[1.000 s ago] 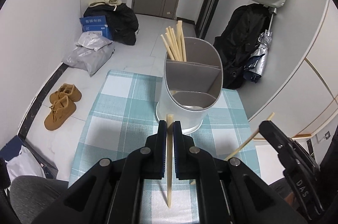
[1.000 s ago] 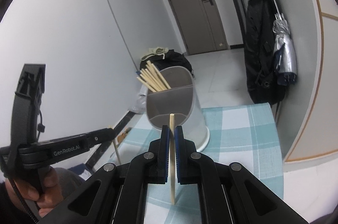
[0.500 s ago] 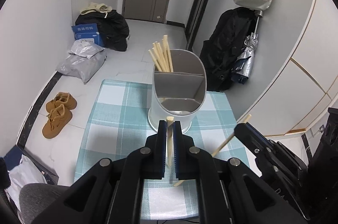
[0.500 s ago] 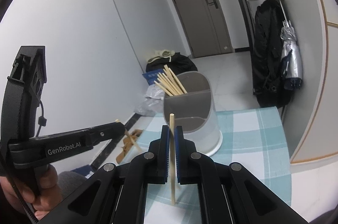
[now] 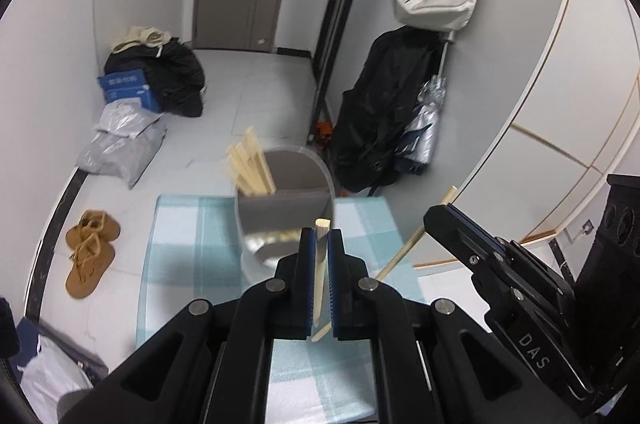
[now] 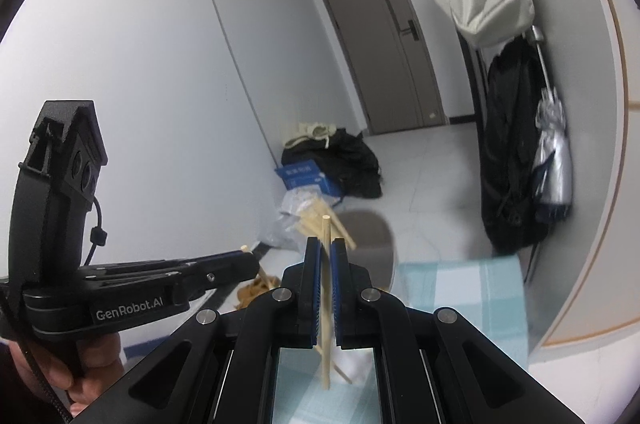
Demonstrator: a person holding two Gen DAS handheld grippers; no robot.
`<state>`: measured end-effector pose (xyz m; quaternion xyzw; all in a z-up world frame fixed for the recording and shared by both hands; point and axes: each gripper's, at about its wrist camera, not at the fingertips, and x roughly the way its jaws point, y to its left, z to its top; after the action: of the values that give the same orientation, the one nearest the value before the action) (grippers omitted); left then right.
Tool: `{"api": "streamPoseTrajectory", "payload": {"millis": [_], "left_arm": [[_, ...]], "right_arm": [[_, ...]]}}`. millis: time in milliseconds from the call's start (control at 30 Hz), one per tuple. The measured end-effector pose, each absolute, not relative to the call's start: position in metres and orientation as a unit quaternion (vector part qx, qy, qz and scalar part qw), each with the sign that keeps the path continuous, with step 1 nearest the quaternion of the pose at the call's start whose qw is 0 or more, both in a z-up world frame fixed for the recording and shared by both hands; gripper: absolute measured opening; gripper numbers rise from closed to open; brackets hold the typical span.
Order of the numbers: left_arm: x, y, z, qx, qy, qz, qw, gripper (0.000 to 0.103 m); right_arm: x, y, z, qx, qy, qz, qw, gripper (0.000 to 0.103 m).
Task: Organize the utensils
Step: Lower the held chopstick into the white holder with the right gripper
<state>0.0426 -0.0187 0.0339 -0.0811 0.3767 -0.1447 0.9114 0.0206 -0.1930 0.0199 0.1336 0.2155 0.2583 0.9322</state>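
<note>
Each gripper has its jaws clamped on a single pale wooden chopstick; the left gripper (image 5: 320, 244) holds its chopstick (image 5: 319, 272) nearly upright between blue pads, the blunt square top poking just above the fingertips and the thin end hanging below; the right gripper (image 6: 325, 252) grips the other chopstick (image 6: 327, 304) the same way, round top above the pads, the long tapered end dropping towards the cloth; from the left wrist view that second stick (image 5: 416, 236) shows slanting out of the right gripper's black finger (image 5: 460, 228), and from the right wrist view the left gripper's body (image 6: 132, 288) sits in a hand (image 6: 92, 368) at the lower left. Ahead of both, on a table with a teal and white checked cloth (image 5: 188, 248), stands the pale grey utensil holder (image 5: 284, 207), oval and split into compartments; a sheaf of matching chopsticks (image 5: 250, 167) leans out of its far left compartment. Set against a second ago, both grippers have risen; the holder now sits lower and smaller in each view, partly hidden behind the fingertips, and more of the floor, the brown shoes (image 5: 90, 252) and the dark bags (image 5: 160, 79) shows beyond it; each grip on its stick looks unchanged.
</note>
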Motion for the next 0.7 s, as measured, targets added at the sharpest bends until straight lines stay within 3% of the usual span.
{"api": "streamPoseTrajectory", "payload": {"millis": [467,700], "left_arm": [[0.100,-0.010,0.103,-0.115,0.353,-0.180,0.911,0.002],[0.129,0.005,0.106,-0.116,0.342,-0.160,0.919,0.002]], "right_arm": [[0.089,-0.189,0.111,0.083,0.161,0.266,0.947,0.004],[0.130,-0.170,0.120,0.057,0.158,0.278,0.946,0.004]]}}
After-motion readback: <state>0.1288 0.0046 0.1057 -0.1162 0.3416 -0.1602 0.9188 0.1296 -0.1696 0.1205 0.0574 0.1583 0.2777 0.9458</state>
